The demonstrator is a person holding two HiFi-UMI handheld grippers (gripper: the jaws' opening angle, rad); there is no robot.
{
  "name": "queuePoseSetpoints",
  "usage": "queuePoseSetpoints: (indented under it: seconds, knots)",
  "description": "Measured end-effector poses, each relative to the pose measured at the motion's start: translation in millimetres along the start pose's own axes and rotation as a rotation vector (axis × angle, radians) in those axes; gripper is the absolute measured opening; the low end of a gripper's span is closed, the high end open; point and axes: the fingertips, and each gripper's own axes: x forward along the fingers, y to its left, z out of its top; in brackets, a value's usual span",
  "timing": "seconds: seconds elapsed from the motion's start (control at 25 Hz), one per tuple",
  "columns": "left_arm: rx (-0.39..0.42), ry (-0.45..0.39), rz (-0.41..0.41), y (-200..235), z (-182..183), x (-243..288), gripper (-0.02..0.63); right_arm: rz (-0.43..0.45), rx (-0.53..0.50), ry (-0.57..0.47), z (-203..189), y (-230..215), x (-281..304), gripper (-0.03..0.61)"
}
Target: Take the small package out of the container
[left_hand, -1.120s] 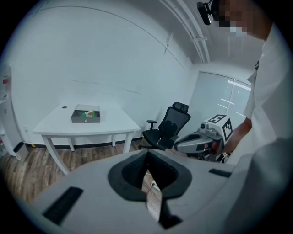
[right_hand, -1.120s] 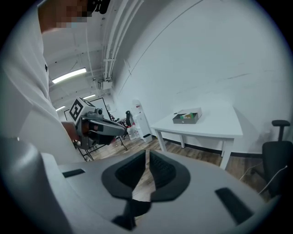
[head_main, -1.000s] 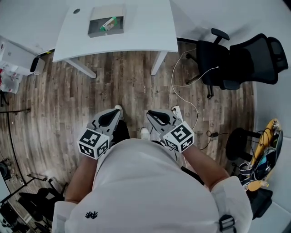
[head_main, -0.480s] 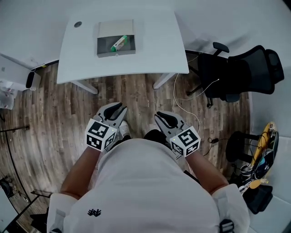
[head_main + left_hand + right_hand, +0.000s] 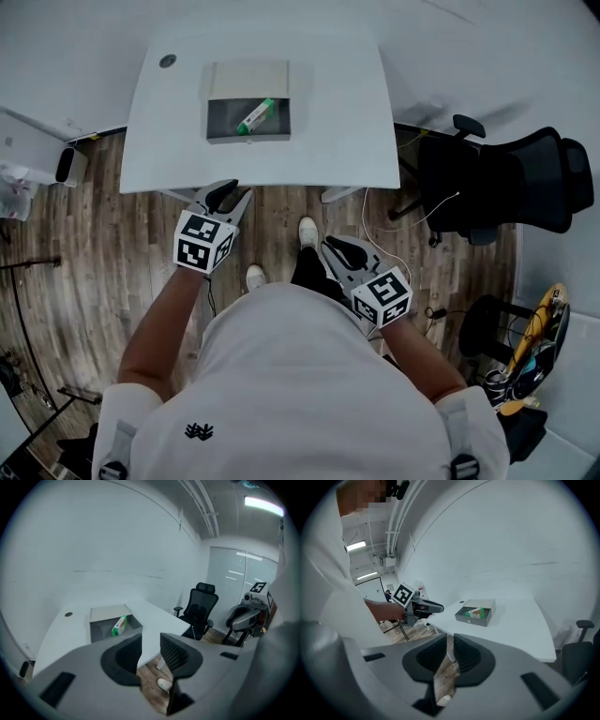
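One small package (image 5: 255, 115), and it's the only thing in the grey container (image 5: 247, 138) up on the white table (image 5: 328, 112). It lies flat on the container floor, tilted on a diagonal and towards the right half, with bare floor showing all around it. The container's lid (image 5: 248, 77) is folded back on the far side, so the top is wide open to me.

My read on the package: a little green-and-white carton, probably light and fairly stiff, though thin card like that could dent if I squeeze hard. It looks smooth, so perhaps a bit slippery. I'd take it across its narrow width, near the middle of its length, coming straight down from above so that the walls stay out of my way. A light container like this may slide or lift along with it, I suspect, so a clean vertical pull looks like the safest bet.

Now the tongs. My left gripper (image 5: 225, 192) is up by the near edge of the table, short of the container, jaws opening with nothing between them, only floor and table edge beyond. My right gripper (image 5: 336, 248) hangs lower, close to my body and well back from the table, jaws just a slim gap apart and empty too.
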Motion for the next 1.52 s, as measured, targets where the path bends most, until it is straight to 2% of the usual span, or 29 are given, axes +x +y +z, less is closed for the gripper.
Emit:
queuePoseSetpoints:
  seconds: [0.32, 0.76, 1.2, 1.52]
  knots:
    - [0.011, 0.078, 0.126, 67, 29, 81, 0.153, 0.078, -0.052, 0.000, 46, -79, 28, 0.066]
    - [0.050, 0.261, 0.190, 128, 22, 170, 0.198, 0.131, -0.046, 0.032, 59, -143, 38, 0.067]
    - [0.072, 0.388, 0.179, 141, -6, 198, 0.209, 0.136, -0.053, 0.039, 65, -185, 28, 0.067]
    - [0.088, 0.444, 0.203, 146, -16, 209, 0.170, 0.137, -0.048, 0.032, 67, -198, 24, 0.067]
